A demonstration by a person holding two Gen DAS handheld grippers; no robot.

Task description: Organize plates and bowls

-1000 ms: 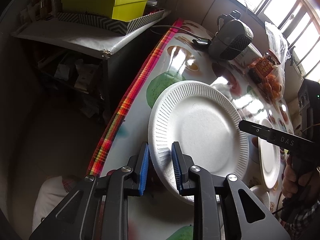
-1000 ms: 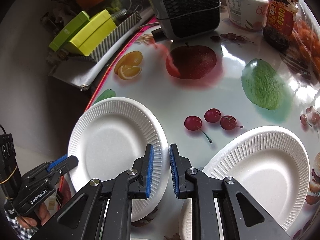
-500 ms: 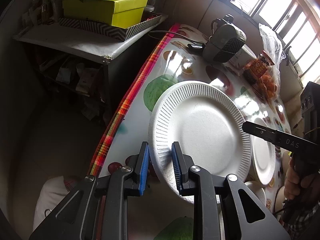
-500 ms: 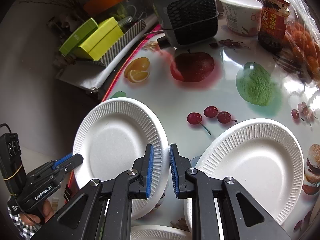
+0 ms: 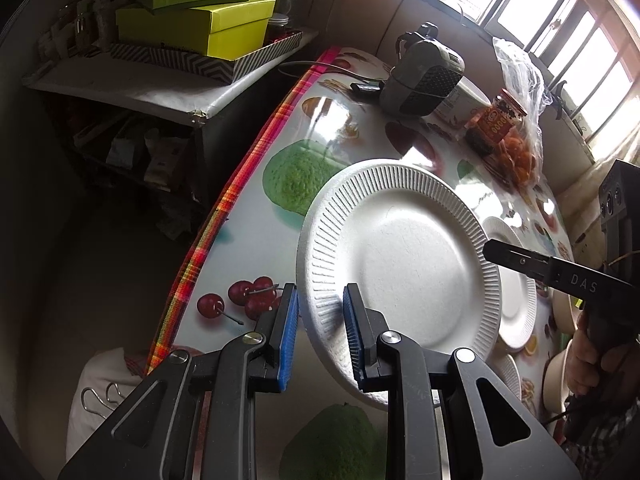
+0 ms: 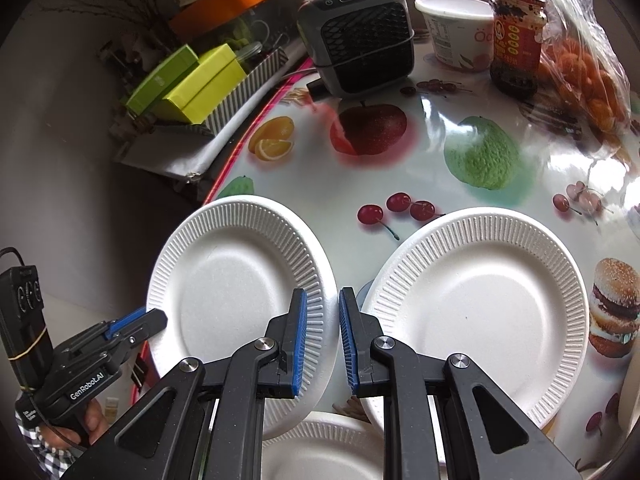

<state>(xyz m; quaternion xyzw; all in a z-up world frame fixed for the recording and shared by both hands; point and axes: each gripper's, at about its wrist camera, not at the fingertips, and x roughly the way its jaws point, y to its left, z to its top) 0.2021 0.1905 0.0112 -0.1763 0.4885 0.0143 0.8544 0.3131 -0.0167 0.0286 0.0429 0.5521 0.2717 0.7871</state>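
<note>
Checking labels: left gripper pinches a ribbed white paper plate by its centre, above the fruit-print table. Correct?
Not the centre: the left gripper pinches the paper plate by its rim, as the left wrist view shows. The rest holds.

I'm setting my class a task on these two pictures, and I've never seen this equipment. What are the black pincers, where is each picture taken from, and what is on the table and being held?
There is no robot here. A person holds a hand-operated pincer, called a gripper, in each hand, and each has a wide-angle camera looking along its two blue-padded fingers. One picture comes from the left gripper, the other from the right gripper.

The fruit-print table carries white paper plates, a small grey heater, a white tub, a jar and a bag of orange fruit.

The left gripper pinches the rim of the left plate, tilting it off the table. The right gripper is shut beside the right plate; whether it grips that rim is unclear.
</note>
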